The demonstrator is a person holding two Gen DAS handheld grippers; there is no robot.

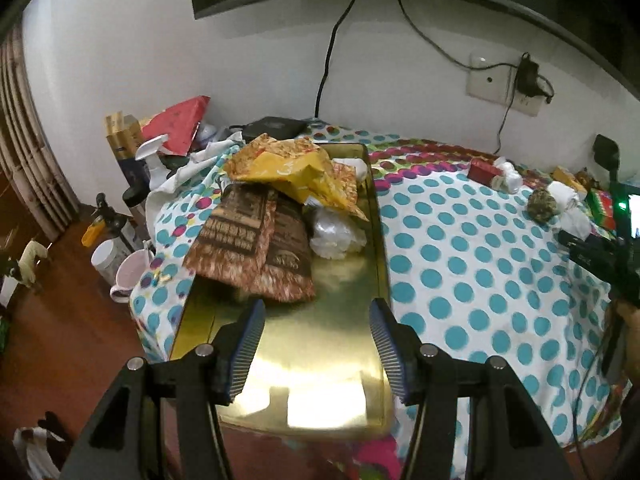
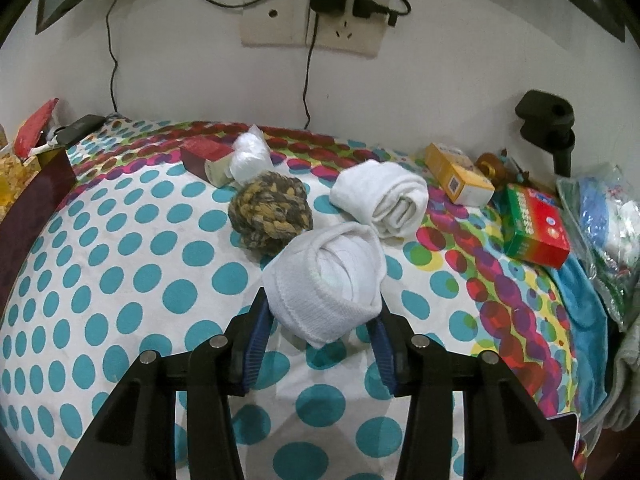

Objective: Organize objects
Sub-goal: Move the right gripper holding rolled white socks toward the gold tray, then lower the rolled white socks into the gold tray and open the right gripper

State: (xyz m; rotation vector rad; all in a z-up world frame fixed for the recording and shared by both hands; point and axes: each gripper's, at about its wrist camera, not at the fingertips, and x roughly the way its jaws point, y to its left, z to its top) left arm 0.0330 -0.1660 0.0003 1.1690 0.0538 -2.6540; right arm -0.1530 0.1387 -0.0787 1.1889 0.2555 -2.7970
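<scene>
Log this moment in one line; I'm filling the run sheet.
left gripper: open, empty, over gold metal tray | right gripper: shut on rolled white sock | surface: polka-dot cloth

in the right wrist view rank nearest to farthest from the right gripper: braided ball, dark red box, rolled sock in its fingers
1. rolled sock, between the right gripper's pads
2. braided ball, just beyond, left
3. dark red box, far left, near the wall

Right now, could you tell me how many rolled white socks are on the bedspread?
2: one rolled white sock between the right gripper fingers, another behind it beside the braided ball.
</scene>
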